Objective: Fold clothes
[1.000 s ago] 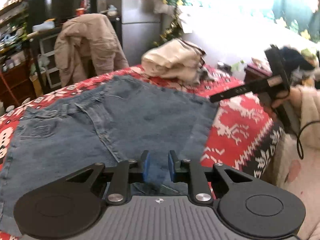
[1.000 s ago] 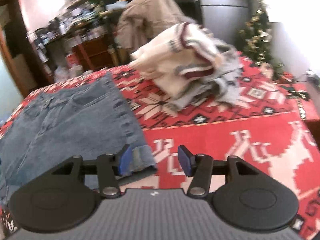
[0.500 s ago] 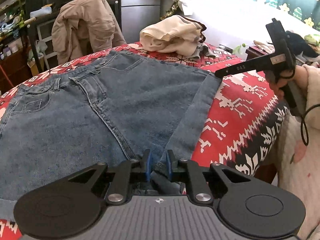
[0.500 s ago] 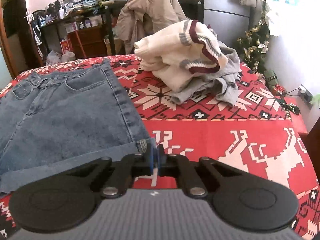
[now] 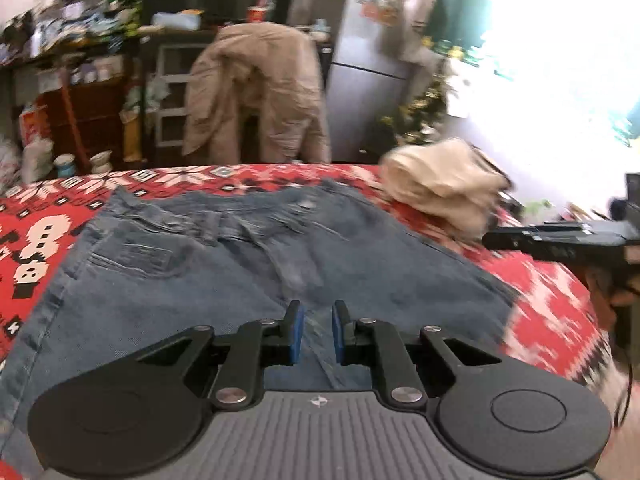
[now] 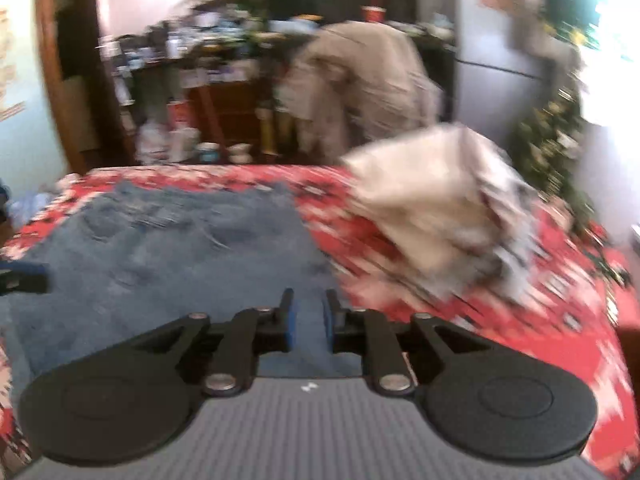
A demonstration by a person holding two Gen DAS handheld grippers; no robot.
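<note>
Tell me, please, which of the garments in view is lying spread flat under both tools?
The blue denim shorts, spread flat on the red patterned cover. The cream sweater lies bunched beyond them, and the beige jacket hangs behind the table.

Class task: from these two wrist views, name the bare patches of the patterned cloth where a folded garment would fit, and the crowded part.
Bare red patterned cloth lies right of the denim shorts, in front of the heap of pale clothes. A narrower strip borders the shorts' left edge. The far right corner is crowded by the heap.
</note>
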